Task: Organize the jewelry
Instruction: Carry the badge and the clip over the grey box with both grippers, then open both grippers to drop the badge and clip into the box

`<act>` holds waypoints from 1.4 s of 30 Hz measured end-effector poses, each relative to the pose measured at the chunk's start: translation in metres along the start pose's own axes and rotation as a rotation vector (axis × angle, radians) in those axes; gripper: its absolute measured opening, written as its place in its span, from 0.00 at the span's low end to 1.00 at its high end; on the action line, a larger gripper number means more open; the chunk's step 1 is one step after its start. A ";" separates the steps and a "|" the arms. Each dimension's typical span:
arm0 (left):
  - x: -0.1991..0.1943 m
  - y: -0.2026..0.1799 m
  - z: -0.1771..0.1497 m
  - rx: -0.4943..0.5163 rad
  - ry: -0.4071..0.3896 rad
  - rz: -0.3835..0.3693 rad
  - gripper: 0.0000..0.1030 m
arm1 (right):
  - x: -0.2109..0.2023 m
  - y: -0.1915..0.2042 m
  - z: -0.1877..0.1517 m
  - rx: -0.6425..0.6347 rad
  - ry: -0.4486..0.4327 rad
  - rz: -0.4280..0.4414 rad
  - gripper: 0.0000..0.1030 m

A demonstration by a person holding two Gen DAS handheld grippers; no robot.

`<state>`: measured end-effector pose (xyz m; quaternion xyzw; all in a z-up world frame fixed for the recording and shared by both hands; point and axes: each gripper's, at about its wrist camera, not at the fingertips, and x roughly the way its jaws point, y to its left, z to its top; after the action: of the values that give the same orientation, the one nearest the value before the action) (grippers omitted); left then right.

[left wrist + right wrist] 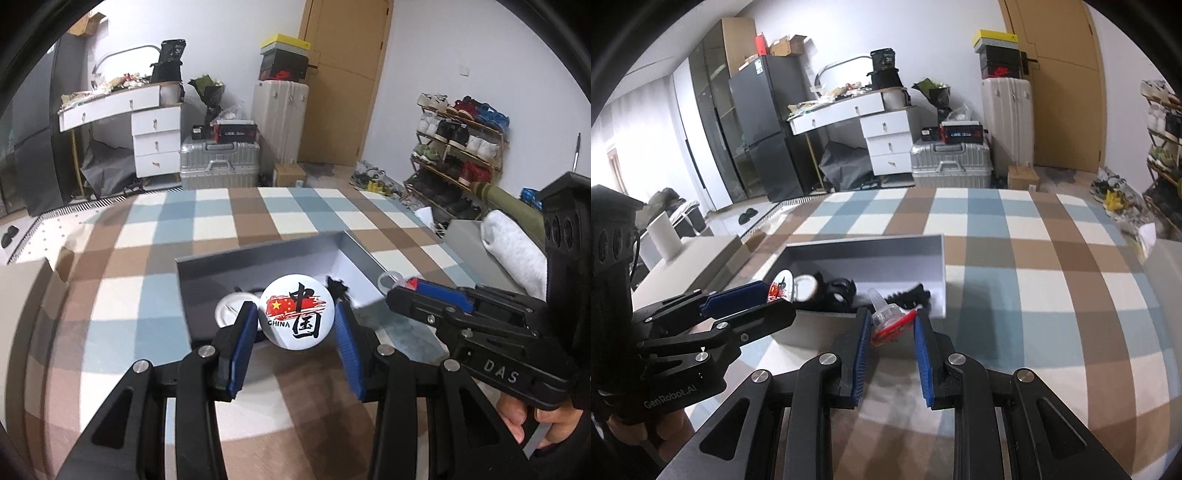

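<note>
A grey open box (266, 254) lies on the checked cloth; it also shows in the right wrist view (934, 258). My left gripper (295, 321) holds a round white badge (297, 312) with a red flag and "CHINA" over the box's near edge; the left pad touches it, and a narrow gap shows at the right pad. A second round badge (231, 312) and black jewelry (842, 291) lie in the box. My right gripper (892, 325) holds a clear plastic piece with a red part (890, 321) at the box's near wall. It also shows in the left wrist view (402, 288).
The checked cloth (1034, 295) covers the table. A white roll (665, 232) and a grey surface stand left of the table. Suitcases (218, 162), a white desk with drawers (155, 125) and a shoe rack (458, 147) stand beyond the far edge.
</note>
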<state>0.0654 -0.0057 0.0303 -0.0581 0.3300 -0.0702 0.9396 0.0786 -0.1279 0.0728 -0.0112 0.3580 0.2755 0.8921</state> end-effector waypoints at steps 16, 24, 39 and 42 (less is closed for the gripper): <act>0.016 0.028 -0.003 -0.092 -0.025 0.072 0.36 | 0.025 0.000 0.006 0.038 -0.008 0.000 0.22; 0.022 0.029 -0.004 -0.081 0.010 0.088 0.36 | 0.041 0.005 0.016 0.011 0.003 -0.015 0.22; 0.023 0.018 -0.008 -0.009 0.006 0.130 0.36 | 0.057 0.013 0.016 -0.063 0.064 -0.068 0.24; 0.023 0.019 -0.007 -0.021 0.008 0.110 0.36 | 0.054 0.013 0.015 -0.059 0.058 -0.065 0.26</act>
<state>0.0801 0.0092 0.0078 -0.0494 0.3371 -0.0151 0.9401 0.1143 -0.0875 0.0515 -0.0571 0.3749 0.2561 0.8892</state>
